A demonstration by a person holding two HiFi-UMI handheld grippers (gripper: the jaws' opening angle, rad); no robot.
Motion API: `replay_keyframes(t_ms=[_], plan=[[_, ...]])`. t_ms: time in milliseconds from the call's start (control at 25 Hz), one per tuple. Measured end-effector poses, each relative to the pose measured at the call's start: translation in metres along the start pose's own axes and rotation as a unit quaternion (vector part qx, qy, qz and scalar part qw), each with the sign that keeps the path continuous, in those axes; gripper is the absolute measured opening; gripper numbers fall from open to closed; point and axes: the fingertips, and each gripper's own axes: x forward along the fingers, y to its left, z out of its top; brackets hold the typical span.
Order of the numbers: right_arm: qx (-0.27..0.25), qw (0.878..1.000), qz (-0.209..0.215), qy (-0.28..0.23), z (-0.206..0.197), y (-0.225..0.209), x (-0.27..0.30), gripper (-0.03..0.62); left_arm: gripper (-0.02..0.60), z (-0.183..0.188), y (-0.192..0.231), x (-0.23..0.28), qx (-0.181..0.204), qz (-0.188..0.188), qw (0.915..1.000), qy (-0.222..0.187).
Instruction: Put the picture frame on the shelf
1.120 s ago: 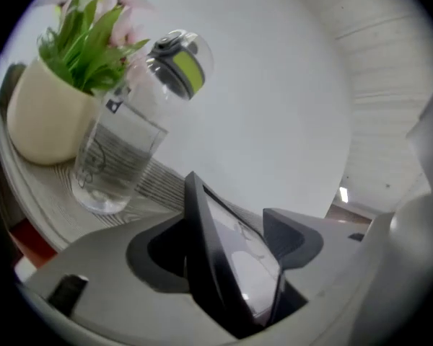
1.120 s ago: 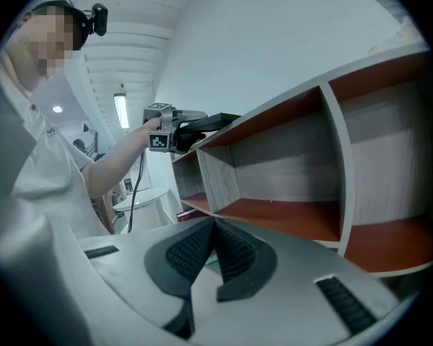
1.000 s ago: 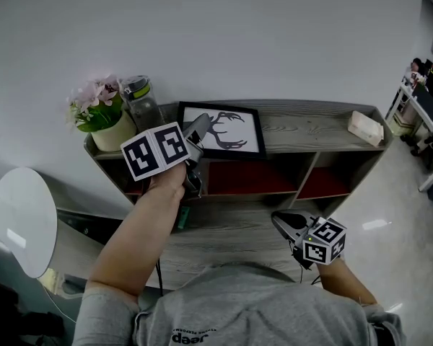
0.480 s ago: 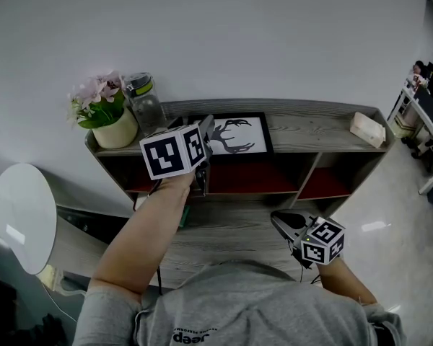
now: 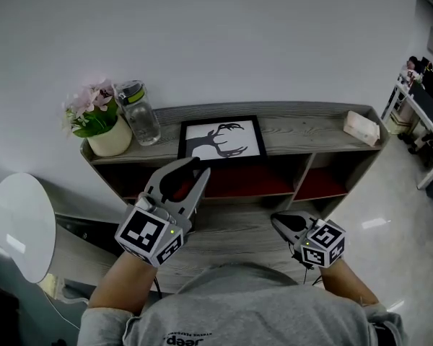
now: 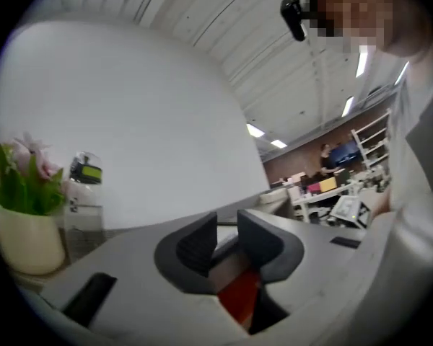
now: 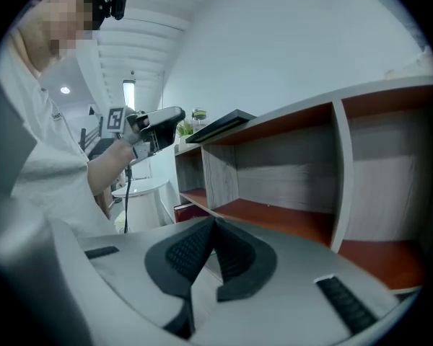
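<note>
The black picture frame (image 5: pixel 221 138) with a deer silhouette lies flat on top of the grey wooden shelf (image 5: pixel 303 132), free of both grippers. From the right gripper view, the frame (image 7: pixel 224 125) shows as a dark slab at the shelf's top edge. My left gripper (image 5: pixel 182 171) hangs in front of the shelf, below and left of the frame. Its jaws are closing with a gap still between them and nothing in it (image 6: pixel 227 231). My right gripper (image 5: pixel 278 220) is held low at the right, shut and empty (image 7: pixel 213 228).
A pot of pink flowers (image 5: pixel 101 121) and a glass jar (image 5: pixel 138 112) stand at the shelf's left end, and a pale box (image 5: pixel 363 127) at its right end. Red-lined compartments (image 5: pixel 238 180) open below. A round white table (image 5: pixel 18 222) stands at the left.
The left gripper let go of the frame and drew back and down from the shelf top, its jaws narrowing. The frame stayed on the shelf. The right gripper has not moved.
</note>
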Motion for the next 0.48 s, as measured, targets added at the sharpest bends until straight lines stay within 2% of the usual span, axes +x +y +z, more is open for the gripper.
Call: replay_keyframes(t_ms=[80,160,200,480], plan=[[0.002,1.0,0.0,0.002,-0.003,0.001,0.0,0.009,0.094,-0.016,-0.022,0.001,-0.004,-0.059,0.9983,0.006],[0.002,1.0,0.001,0.004,-0.005,0.003,0.001,0.009,0.069,-0.03,-0.028,0.008,-0.016,-0.08,0.9965,0.019],[0.002,1.0,0.002,0.005,-0.006,0.005,0.002,0.009,0.044,-0.034,-0.027,0.012,-0.017,-0.082,0.9962,0.024],[0.003,1.0,-0.007,0.009,-0.012,0.006,-0.005,0.009,0.018,-0.051,-0.012,0.038,-0.002,-0.065,0.9962,0.059]])
